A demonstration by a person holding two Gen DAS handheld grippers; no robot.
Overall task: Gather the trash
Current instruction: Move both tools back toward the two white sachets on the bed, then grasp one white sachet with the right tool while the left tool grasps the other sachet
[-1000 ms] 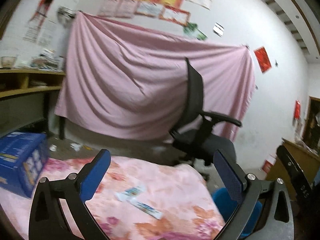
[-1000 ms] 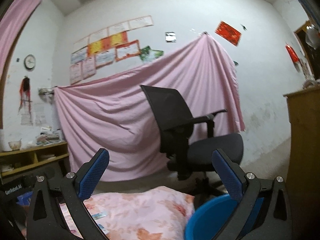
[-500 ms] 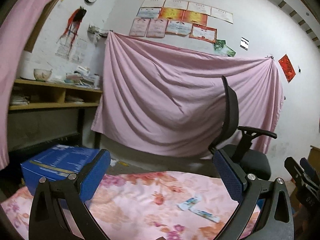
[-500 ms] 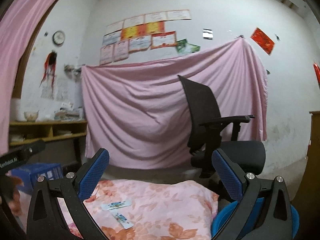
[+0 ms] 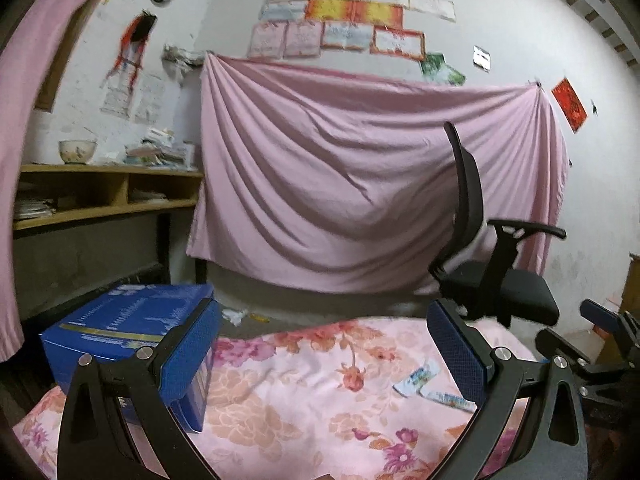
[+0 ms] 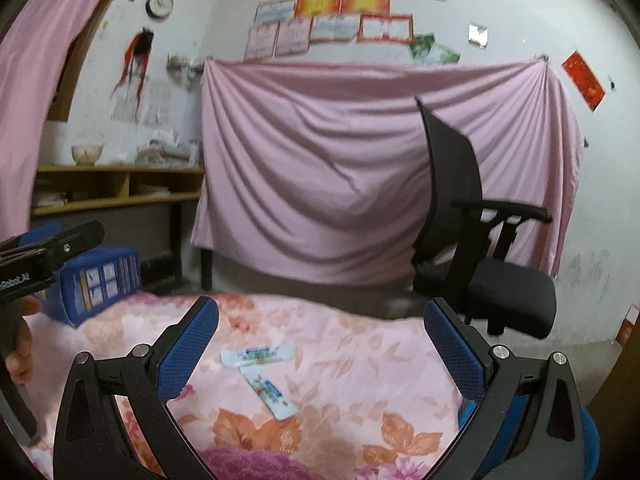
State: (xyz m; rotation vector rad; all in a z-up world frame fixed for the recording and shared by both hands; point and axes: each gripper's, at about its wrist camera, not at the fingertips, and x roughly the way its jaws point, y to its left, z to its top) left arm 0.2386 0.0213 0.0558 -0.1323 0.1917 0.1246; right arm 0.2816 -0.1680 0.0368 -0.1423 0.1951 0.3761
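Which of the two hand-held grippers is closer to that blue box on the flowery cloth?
Left. The left hand-held gripper is open with the blue box right beside its left finger. The right hand-held gripper, also open, faces the wrappers, the box off to its left.

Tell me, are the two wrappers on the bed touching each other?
Touching. In the right wrist view, the upper wrapper lies flat and the lower wrapper's end meets its bottom edge, with no bedcover visible between them.

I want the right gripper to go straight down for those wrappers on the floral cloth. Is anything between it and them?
Nothing visible is. The right gripper is open, and both wrappers lie bare on the floral cloth between its fingers. The blue box sits far left.
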